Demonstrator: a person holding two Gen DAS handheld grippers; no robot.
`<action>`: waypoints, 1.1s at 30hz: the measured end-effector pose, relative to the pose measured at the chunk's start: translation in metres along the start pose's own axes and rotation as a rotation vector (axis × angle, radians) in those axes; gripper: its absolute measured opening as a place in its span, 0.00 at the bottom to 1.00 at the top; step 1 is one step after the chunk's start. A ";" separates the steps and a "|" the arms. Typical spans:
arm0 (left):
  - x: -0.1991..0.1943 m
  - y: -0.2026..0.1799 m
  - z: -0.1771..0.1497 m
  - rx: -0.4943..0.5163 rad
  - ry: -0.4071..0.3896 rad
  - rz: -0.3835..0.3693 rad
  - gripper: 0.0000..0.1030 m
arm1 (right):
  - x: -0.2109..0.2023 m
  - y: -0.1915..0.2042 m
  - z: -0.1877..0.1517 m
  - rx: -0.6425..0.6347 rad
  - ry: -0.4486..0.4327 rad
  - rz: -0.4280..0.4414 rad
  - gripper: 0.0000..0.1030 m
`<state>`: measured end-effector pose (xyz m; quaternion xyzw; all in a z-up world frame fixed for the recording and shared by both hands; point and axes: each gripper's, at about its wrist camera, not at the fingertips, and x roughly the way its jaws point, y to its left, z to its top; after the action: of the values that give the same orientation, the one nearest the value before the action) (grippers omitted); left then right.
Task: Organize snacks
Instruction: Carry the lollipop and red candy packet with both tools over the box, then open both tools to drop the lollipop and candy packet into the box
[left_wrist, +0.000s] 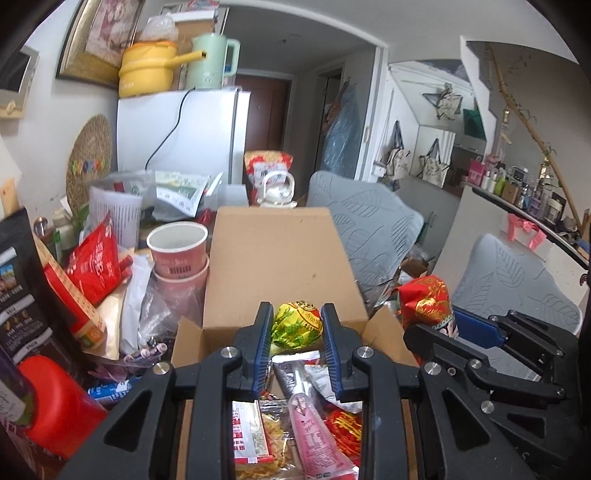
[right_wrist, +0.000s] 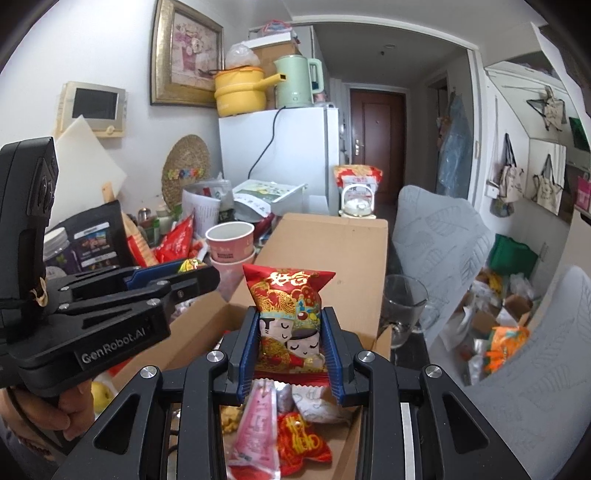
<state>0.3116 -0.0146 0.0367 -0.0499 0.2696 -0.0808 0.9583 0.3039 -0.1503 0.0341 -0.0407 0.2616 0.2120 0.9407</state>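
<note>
My left gripper is shut on a small yellow-green snack packet, held over the open cardboard box. My right gripper is shut on a red snack bag with cartoon faces, also above the box. In the left wrist view the right gripper and its red bag show at the right. The left gripper appears at the left of the right wrist view, with a hand on its handle. Inside the box lie a pink tube packet, a noodle snack pack and red packets.
Stacked pink paper cups, a red pouch, a black bag and other packets crowd the table left of the box. A glass stands right of the box. Grey chairs and a white fridge are behind.
</note>
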 end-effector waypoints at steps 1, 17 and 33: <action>0.006 0.001 -0.002 -0.007 0.012 0.008 0.25 | 0.004 0.000 -0.001 -0.001 0.012 0.000 0.31; 0.069 0.019 -0.032 -0.023 0.168 0.067 0.25 | 0.064 -0.004 -0.022 0.036 0.156 0.011 0.31; 0.106 0.019 -0.053 -0.001 0.328 0.137 0.25 | 0.107 -0.006 -0.048 0.044 0.323 -0.068 0.31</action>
<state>0.3754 -0.0175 -0.0650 -0.0182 0.4251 -0.0222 0.9047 0.3661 -0.1247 -0.0621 -0.0622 0.4125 0.1649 0.8938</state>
